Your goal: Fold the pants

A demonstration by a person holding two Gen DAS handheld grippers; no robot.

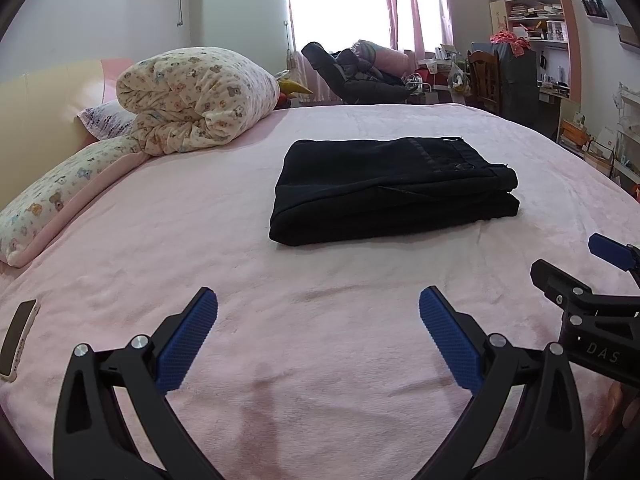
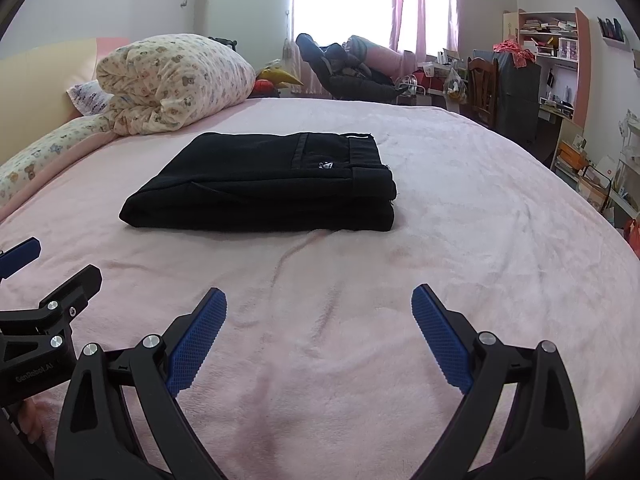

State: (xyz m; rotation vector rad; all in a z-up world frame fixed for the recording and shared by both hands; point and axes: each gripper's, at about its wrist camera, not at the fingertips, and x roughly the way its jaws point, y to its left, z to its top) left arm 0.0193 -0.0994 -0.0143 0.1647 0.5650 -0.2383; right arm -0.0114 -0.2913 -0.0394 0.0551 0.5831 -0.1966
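My left tongs (image 1: 318,334) and right tongs (image 2: 319,330) hang spread and empty, near the folded black cloth pants (image 1: 394,190) on the fuzzy pink bed blanket (image 1: 280,280); any clumsy nudge now could undo the stacked layers

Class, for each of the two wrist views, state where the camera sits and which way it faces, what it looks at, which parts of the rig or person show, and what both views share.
Left wrist: sits on the left gripper, low over the pink bed, facing the window; sees the folded black pants ahead-right, a phone at left, and the right gripper at its right edge.
Right wrist: sits on the right gripper, facing the same way; pants ahead-left, left gripper at its left edge.
Shared: pants, bed, rolled quilt, window, bookshelf; both grippers open.
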